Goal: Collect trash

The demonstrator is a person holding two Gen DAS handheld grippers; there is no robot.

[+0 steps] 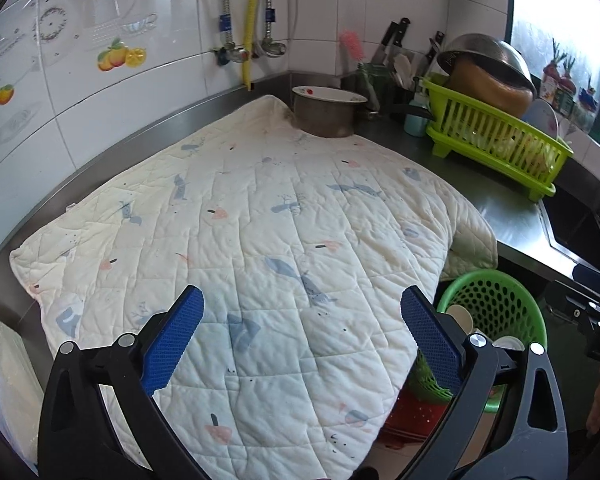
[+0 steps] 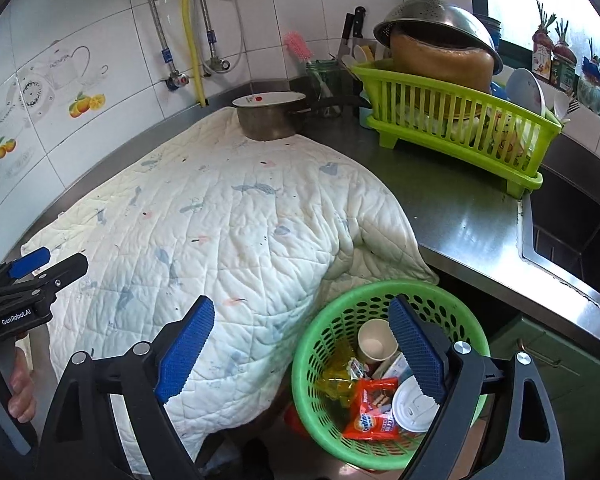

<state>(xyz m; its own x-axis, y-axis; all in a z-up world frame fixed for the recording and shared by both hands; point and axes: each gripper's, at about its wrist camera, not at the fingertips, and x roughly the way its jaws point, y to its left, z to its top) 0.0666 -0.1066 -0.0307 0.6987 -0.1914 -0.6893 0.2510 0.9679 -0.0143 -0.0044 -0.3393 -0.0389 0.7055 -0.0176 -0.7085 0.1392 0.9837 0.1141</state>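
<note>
We hold our left gripper (image 1: 302, 320) spread wide with nothing between its blue pads, hovering over the quilted cloth (image 1: 260, 220) on the steel counter (image 1: 512, 216). Our right gripper (image 2: 302, 344) is likewise released and empty. Just under its right finger sits the green basket (image 2: 336, 420), below the counter's edge, holding the trash: a paper cup (image 2: 374, 344), a red snack wrapper (image 2: 374, 408), a white lid (image 2: 414, 408) and yellow plastic (image 2: 334, 380).

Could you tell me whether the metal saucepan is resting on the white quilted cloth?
Touching. In the right wrist view the metal saucepan sits with its base on the far corner of the white quilted cloth.
</note>
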